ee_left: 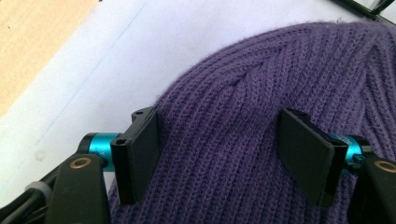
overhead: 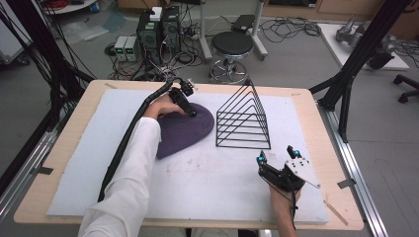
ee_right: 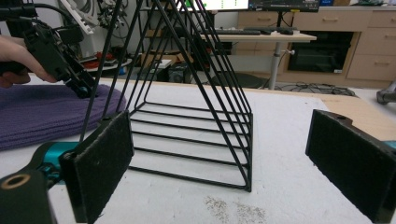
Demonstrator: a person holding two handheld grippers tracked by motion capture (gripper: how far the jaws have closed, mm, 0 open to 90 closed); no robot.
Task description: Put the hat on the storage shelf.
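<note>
Left gripper view has the left claw [ee_left: 217, 156] spread wide over the purple beanie [ee_left: 261, 116], seemingly about to pinch it, while the right claw [ee_right: 224, 163] waits wide.

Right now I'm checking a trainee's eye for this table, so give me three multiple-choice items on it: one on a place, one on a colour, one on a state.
1. Where does the knit hat lie relative to the black wire rack?
A. Inside it
B. On the person's left of it
C. On the person's right of it

2. What colour is the hat?
A. Purple
B. Red
C. Green

3. How do the left tongs stand?
A. Shut on the rack
B. Shut on nothing
C. Open over the hat

Answers:
1. B: in the high view the hat lies on the white mat to the rack's left.
2. A: the knit is purple in the left gripper view.
3. C: the two jaws stand well apart with knit between them.
</note>
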